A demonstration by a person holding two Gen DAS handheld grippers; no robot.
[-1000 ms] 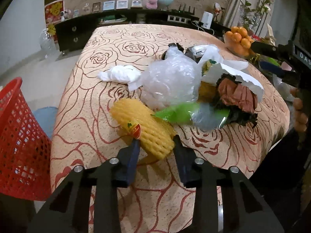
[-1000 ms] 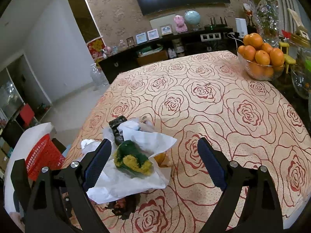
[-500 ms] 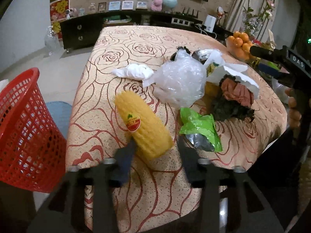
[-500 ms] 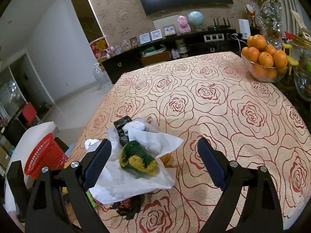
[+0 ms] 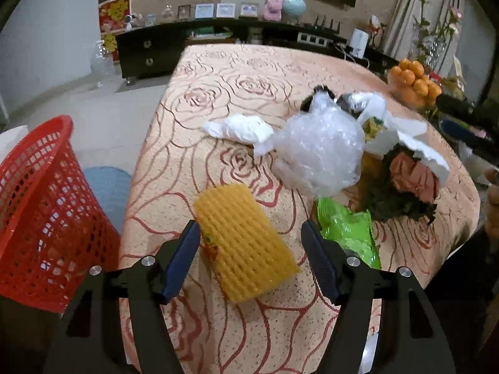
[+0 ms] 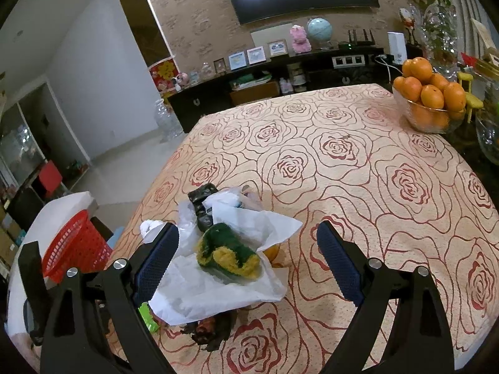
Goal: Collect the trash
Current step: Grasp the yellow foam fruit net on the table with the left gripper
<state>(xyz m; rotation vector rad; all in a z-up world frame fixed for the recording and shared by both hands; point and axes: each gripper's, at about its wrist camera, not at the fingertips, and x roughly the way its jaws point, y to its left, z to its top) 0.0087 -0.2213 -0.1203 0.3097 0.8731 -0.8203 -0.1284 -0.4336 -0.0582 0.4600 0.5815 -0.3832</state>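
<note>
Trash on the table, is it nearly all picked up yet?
Not nearly. Done: no trash visible in the red basket. In hand: nothing; the left tool is open around the yellow foam net, not squeezing. Left: that net, the green wrapper, the bubble wrap, the white paper pile.

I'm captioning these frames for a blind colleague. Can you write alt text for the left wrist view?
The open left gripper straddles a yellow foam net sleeve lying on a rose-patterned tablecloth, its pads clear of it. Beyond lie a clear plastic bag, green wrapper and other trash; a red basket stands left of the table.
</note>
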